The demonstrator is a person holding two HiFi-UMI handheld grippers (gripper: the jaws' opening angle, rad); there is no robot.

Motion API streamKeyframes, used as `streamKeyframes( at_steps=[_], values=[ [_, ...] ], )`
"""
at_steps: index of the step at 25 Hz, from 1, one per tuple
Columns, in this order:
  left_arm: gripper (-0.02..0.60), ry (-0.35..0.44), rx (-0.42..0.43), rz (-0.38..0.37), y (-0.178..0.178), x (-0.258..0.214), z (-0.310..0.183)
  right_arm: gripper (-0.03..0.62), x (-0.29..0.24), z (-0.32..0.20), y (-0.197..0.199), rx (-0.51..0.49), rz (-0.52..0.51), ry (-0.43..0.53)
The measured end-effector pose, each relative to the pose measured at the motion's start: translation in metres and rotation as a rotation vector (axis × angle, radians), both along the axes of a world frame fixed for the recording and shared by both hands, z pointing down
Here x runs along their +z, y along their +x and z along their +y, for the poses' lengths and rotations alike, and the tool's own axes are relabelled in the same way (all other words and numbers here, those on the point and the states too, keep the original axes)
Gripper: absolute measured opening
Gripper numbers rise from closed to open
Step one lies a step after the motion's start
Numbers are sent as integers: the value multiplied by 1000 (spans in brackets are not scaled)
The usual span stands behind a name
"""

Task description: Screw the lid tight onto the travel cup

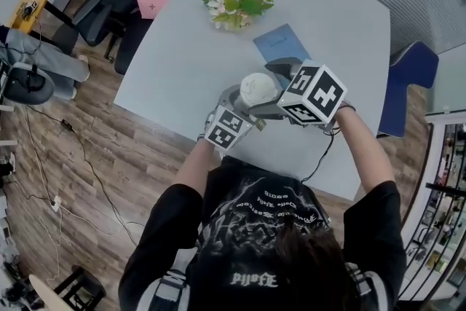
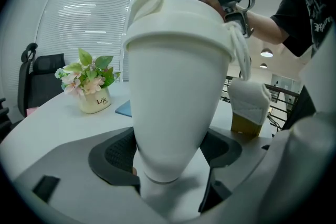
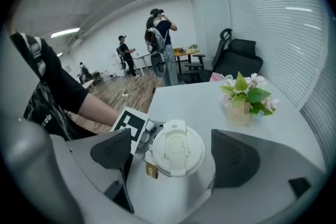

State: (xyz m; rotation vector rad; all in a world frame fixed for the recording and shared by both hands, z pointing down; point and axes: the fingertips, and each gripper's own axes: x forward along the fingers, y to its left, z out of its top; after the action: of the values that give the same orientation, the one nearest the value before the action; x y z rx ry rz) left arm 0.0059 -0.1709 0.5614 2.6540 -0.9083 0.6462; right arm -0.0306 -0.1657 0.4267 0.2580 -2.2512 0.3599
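- Task item: a cream-white, tapered plastic travel cup (image 2: 173,97) is held upright above the pale grey table (image 1: 182,62), in front of the person's chest. Its round white flip-top lid (image 3: 176,147) sits on the mouth.
- Left gripper (image 2: 167,165): clenched on the narrow lower part of the cup, with the dark pads against both sides.
- Right gripper (image 3: 176,155): released. Its jaws stand wide on either side of the lid, with a clear gap to the rim on each side, so nothing is grasped.
- Loose item: a small gold-brown tag (image 3: 151,170) hangs at the lid's edge on the side of the right gripper's left-hand pad.
- Step in hand, as judged: taking a fresh hold on the lid for another tightening turn.
- Recommended method:
  - Centre the jaws on the lid's rim and close on opposite sides, below the raised flap.
  - Leave the tag outside the pads.
  - Line the right gripper up with the cup's axis so the thread does not cross.
  - Have the left gripper resist the twist, since its hold low on the taper could slip.
- Not verified: how far the thread is seated. The seam looks roughly level in the left gripper view.
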Motion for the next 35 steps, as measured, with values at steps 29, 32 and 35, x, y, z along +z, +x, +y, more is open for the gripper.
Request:
streamKeyframes(
  at_steps=[29, 32, 35],
  values=[
    [390, -10, 9, 25, 0, 0, -1, 413, 39, 8, 7, -1100, 383, 405],
    [390, -12, 10, 26, 0, 0, -1, 404, 41, 8, 8, -1058, 380, 382],
    [390, -8, 2, 33, 0, 1, 0, 387, 41, 8, 8, -983, 368, 346]
  ],
)
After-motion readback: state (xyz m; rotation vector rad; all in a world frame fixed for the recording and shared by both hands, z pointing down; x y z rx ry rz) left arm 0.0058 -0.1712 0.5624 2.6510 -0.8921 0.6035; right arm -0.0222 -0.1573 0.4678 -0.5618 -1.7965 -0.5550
